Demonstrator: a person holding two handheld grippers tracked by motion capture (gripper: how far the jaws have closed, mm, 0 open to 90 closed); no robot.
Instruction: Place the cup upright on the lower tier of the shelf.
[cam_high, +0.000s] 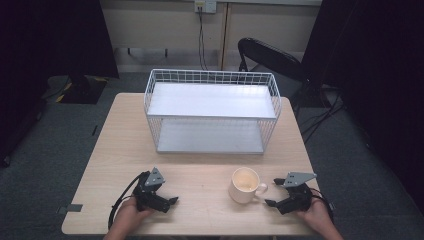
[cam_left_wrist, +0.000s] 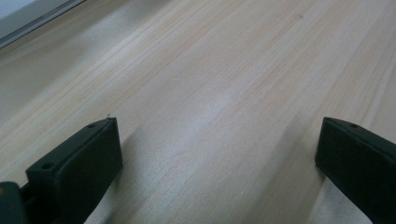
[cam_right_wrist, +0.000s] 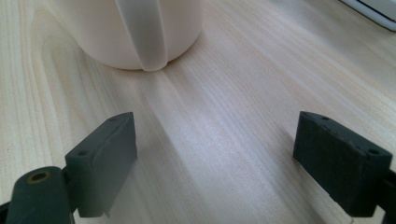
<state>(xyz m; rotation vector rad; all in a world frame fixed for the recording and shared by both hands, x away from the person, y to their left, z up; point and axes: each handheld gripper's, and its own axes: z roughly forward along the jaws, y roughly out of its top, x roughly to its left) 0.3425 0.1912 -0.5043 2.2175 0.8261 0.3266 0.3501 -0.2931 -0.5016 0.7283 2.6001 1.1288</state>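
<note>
That cream mug (cam_high: 244, 185) sitting near the table's (cam_high: 200, 175) front edge looks like stiff, slick, chippable ceramic, so I'd have the right gripper (cam_high: 275, 192) (jaws wide apart, empty, like the left gripper (cam_high: 172, 201)) pinch the handle (cam_right_wrist: 144, 37).

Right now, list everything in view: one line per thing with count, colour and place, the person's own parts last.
mug: one, cream, near edge of the table, right of centre, handle toward the right hand-held gripper
wire shelf rack: one, white, two tiers, far half of the table
table: one, light wood
folding chair: one, black, behind the table at right
wall socket: one, pale, with a cable hanging down
left hand-held gripper: one, black, open, low over the table's near left
right hand-held gripper: one, black, open, beside the mug's handle
hands: two, at the near edge
</note>
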